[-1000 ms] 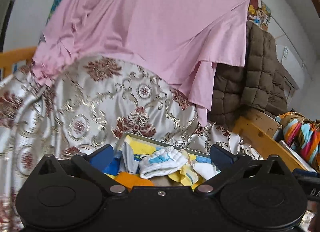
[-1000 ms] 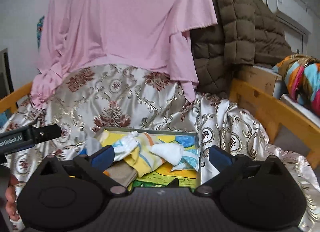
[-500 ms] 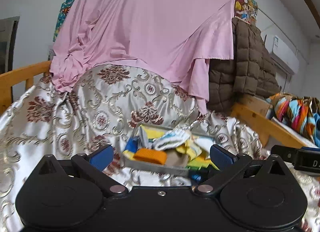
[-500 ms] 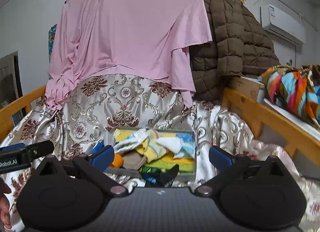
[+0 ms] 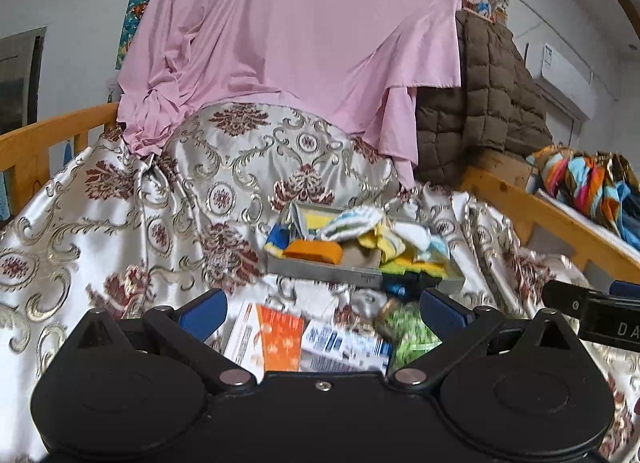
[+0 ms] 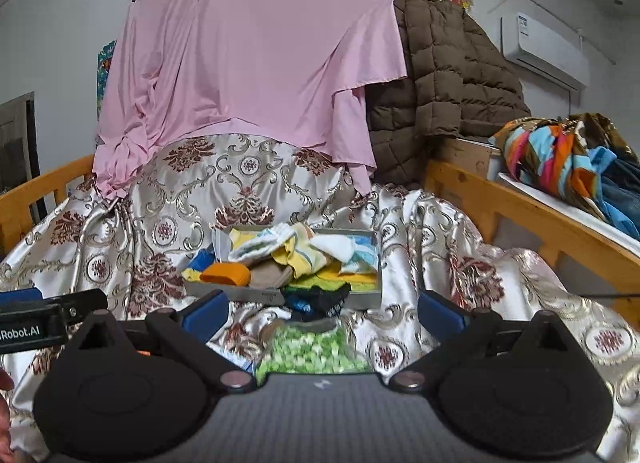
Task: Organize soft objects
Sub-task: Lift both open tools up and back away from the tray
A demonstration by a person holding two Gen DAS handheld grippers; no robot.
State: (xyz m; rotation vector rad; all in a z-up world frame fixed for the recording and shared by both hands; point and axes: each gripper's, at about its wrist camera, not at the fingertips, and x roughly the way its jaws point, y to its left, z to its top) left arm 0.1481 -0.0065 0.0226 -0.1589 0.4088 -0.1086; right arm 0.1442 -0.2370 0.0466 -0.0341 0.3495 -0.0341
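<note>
Both tools, left (image 5: 320,309) and right (image 6: 322,311), hang spread and empty short of the tray (image 6: 362,299) of socks (image 6: 280,249), so reaching in for one looks next.

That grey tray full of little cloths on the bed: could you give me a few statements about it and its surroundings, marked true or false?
1. The grey tray lies on a patterned satin bedspread. True.
2. An orange folded cloth lies at the tray's near left corner. True.
3. The left hand-held gripper clamps a sock. False: it is open and holds nothing.
4. The sheet hanging behind the bed is green. False: it is pink.
5. The right hand-held gripper is open. True.
</note>
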